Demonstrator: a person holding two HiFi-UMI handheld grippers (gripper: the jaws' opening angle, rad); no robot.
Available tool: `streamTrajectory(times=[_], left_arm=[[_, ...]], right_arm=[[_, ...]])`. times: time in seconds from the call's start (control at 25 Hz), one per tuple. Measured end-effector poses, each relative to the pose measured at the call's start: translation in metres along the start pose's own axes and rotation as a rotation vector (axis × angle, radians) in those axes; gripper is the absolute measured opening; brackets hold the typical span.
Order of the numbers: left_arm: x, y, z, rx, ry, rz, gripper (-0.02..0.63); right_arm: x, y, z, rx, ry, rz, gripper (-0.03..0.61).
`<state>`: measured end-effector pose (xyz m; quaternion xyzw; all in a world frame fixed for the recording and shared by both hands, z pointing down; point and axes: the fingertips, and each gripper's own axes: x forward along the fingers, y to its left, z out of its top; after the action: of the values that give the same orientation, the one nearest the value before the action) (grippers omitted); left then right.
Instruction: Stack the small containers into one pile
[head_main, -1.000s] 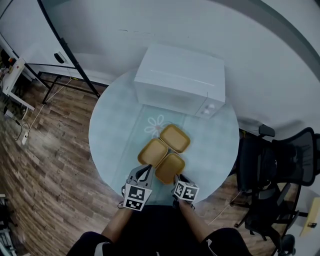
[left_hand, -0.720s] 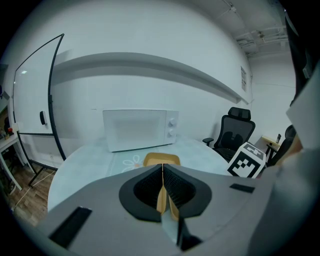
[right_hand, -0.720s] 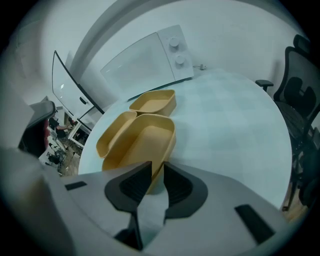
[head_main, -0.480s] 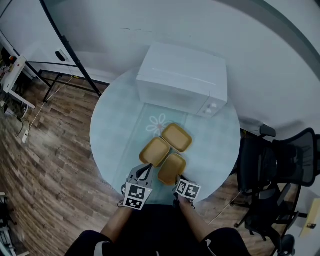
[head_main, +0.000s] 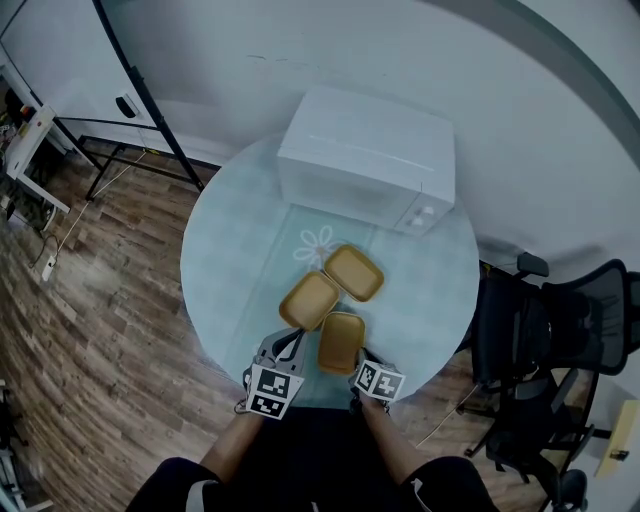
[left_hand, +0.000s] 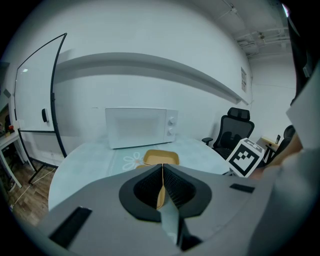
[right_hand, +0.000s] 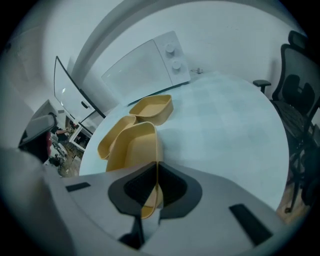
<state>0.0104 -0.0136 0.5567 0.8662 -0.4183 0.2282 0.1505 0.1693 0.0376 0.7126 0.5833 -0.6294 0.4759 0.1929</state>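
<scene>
Three yellow containers sat on the round counter (head_main: 225, 270). The right gripper (right_hand: 157, 169) had its jaws clamped on the rim of the nearest container (head_main: 341, 343), close to the 6 o'clock edge. The second container (head_main: 309, 300) and third container (head_main: 353, 273) lay just beside each other mid-counter. One microwave (head_main: 365, 160) filled 12 o'clock, with open counter toward 9 and 3 o'clock. The left gripper (left_hand: 162, 169) had its jaws closed on nothing.

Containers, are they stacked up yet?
No pile yet. The right gripper is shut on the rim of the near container. The left gripper is shut, empty. The middle container and far container lie unstacked on the table; all three need piling.
</scene>
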Motion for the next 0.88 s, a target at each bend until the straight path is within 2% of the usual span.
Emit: streamTrajectory(times=[0.2, 0.52, 0.88], left_arm=[[0.0, -0.001, -0.002, 0.003, -0.001, -0.001, 0.015], [0.0, -0.003, -0.001, 0.005, 0.0, -0.004, 0.016], [0.002, -0.001, -0.007, 0.0, 0.004, 0.001, 0.015]], right_arm=[[-0.009, -0.008, 0.009, -0.129, -0.031, -0.022, 0.032], [-0.005, -0.026, 0.007, -0.079, 0.017, -0.035, 0.032], [0.002, -0.024, 0.01, -0.124, 0.064, -0.022, 0.032]])
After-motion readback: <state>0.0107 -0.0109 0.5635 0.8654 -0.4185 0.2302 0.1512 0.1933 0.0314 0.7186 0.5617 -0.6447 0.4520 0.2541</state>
